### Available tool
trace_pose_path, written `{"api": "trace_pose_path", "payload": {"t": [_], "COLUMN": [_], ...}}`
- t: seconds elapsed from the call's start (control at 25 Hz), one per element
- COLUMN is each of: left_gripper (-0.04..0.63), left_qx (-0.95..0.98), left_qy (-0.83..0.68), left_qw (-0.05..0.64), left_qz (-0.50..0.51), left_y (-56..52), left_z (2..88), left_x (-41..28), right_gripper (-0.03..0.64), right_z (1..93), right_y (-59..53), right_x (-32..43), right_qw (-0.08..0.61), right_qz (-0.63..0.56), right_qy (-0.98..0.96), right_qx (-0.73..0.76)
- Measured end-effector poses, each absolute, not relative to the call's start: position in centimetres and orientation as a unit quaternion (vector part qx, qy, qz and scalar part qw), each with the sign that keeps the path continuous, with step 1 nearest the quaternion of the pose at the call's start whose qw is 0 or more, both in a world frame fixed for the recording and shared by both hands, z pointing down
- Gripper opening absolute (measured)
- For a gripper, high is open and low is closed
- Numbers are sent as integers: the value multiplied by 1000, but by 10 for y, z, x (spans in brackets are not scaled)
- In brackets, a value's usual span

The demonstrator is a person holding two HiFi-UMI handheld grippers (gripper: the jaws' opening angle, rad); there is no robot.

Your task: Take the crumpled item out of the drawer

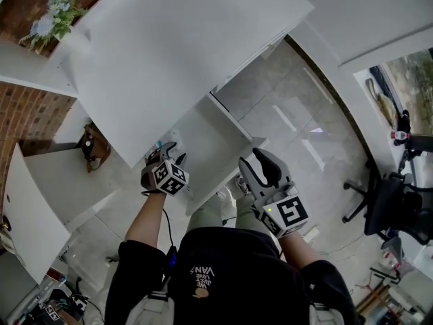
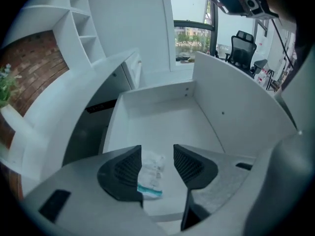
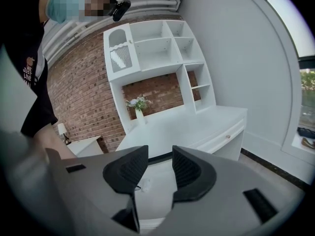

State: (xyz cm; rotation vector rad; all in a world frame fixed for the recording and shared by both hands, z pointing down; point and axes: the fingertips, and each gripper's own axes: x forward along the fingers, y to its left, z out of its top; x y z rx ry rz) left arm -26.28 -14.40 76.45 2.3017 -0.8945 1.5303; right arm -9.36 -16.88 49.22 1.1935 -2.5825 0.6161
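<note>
In the left gripper view an open white drawer [image 2: 165, 124] lies below me. A crumpled white item with a teal stripe [image 2: 151, 173] rests on its floor near the front. My left gripper [image 2: 157, 154] points steeply down over it, open, with the item seen between the two pads and neither pad pressing on it. In the head view the left gripper [image 1: 164, 151] hangs over the drawer [image 1: 216, 141] under the white desk top [image 1: 176, 53]. My right gripper [image 1: 256, 161] is held to the right of the drawer, open and empty [image 3: 160, 156].
A vase of flowers [image 1: 55, 13] stands at the desk's far end by a brick wall. White shelves [image 3: 157, 48] rise behind the desk. A black office chair [image 1: 392, 208] is at the right, and a low side table [image 1: 95, 151] at the left.
</note>
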Motion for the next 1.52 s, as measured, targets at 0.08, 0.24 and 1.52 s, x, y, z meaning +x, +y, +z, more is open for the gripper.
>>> {"api": "trace_pose_path", "payload": {"t": [0.08,0.24,1.52], "left_gripper": [187,187,58], "left_qx": [778,766,748], "left_qy": [-290,-252,-209], "left_qw": [116,112,92], "left_qz": [545,581,623], "left_y": [-143,-140,-150], "left_z": [780,806,854], "left_x": [-267,-270,-276], "right_gripper": [129,129,129], "right_z": [497,505,526], "right_y": [-171,-174,-165], "right_x": [-94,-92,-85], "right_qw": [116,115,118], "right_qz": [212,218,235], "right_qy": [-880,-874,-861], "right_qx": [409,418,436]}}
